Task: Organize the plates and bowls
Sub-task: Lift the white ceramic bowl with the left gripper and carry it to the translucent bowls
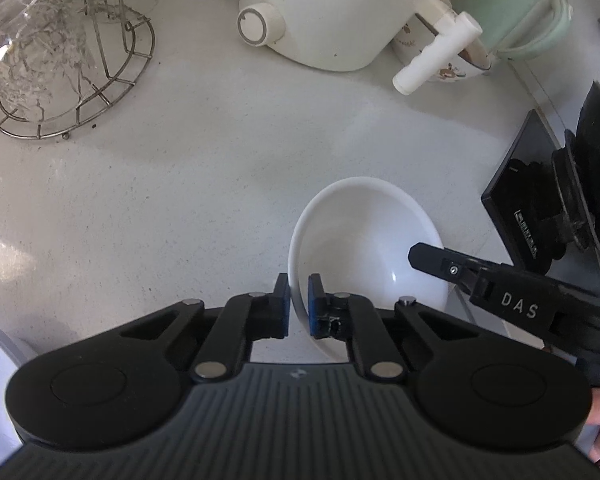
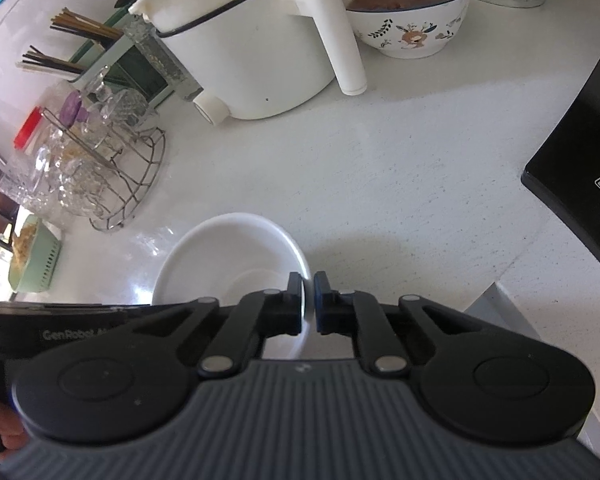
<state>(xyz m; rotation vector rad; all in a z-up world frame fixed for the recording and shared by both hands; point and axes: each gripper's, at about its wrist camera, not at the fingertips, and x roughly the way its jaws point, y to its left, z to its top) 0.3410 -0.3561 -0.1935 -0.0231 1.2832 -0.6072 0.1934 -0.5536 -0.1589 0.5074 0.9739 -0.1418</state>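
A white bowl [image 1: 364, 236] rests on the pale countertop [image 1: 180, 168]. My left gripper [image 1: 299, 292] is shut on its left rim, with one blue pad inside the wall and one outside. From the right, my right gripper [image 1: 424, 258] reaches over the bowl's opposite rim. In the right wrist view the same bowl [image 2: 224, 256] lies low and left of centre. There the right gripper [image 2: 308, 286] pinches the bowl's right rim between its pads. The left gripper's black body [image 2: 60, 320] shows at the left edge. Both tool bodies hide the near part of the bowl.
Behind the bowl stand a white electric pot [image 1: 320, 12] with a long handle [image 2: 336, 36] and a patterned bowl of brown food [image 2: 412, 12]. A wire rack of glassware [image 1: 72, 68] is at the back left, and a black cooktop [image 2: 580, 160] at the right.
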